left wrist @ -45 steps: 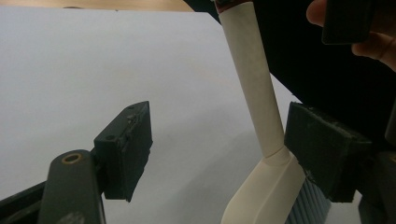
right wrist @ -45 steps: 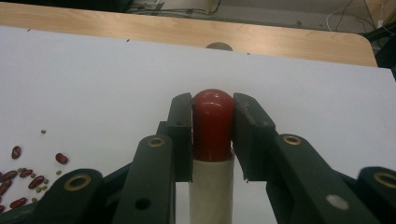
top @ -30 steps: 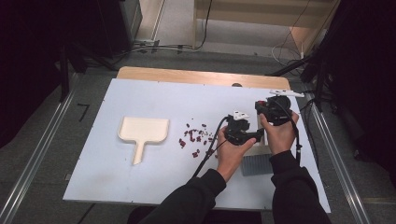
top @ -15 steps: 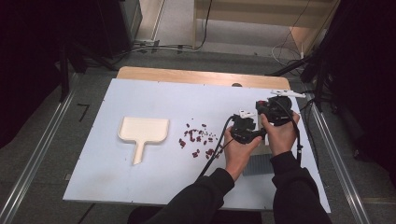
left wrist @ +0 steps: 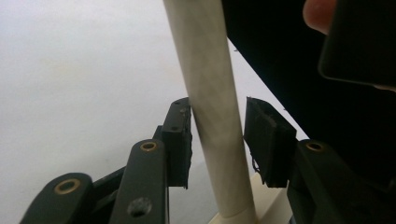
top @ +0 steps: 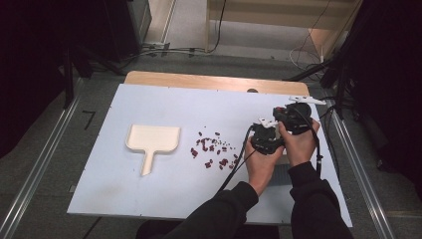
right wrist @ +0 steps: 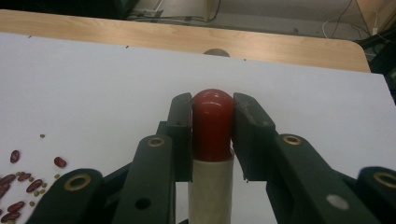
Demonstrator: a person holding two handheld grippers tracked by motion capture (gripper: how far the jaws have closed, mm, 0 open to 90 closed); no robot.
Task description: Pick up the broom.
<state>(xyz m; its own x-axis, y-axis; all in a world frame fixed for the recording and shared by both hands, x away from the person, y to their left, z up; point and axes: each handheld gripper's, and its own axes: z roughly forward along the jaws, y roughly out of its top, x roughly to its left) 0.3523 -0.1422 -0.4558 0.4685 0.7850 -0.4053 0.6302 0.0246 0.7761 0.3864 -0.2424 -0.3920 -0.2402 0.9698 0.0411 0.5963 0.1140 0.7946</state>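
The slim cream-coloured brush handle (left wrist: pixel 212 116) with its glossy red rounded tip (right wrist: pixel 212 122) is looking light, stiff and slippery; mid-shaft is seeming the surest hold; the right tongs (right wrist: pixel 212 140) are clenching that tip above the white tabletop (top: pixel 149 199); the left tongs (left wrist: pixel 217 140), having just been narrowing, are bracketing the shaft, not yet pinching it.

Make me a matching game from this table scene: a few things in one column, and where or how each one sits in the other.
Things:
1. dustpan
2. beans
3. red cap
4. pale handle

Places:
A. scattered mid-table
B. between the left tool's two pads
C. lying flat at the left of the table
D. clamped in the right tool

Pairs: 1-C, 2-A, 3-D, 4-B
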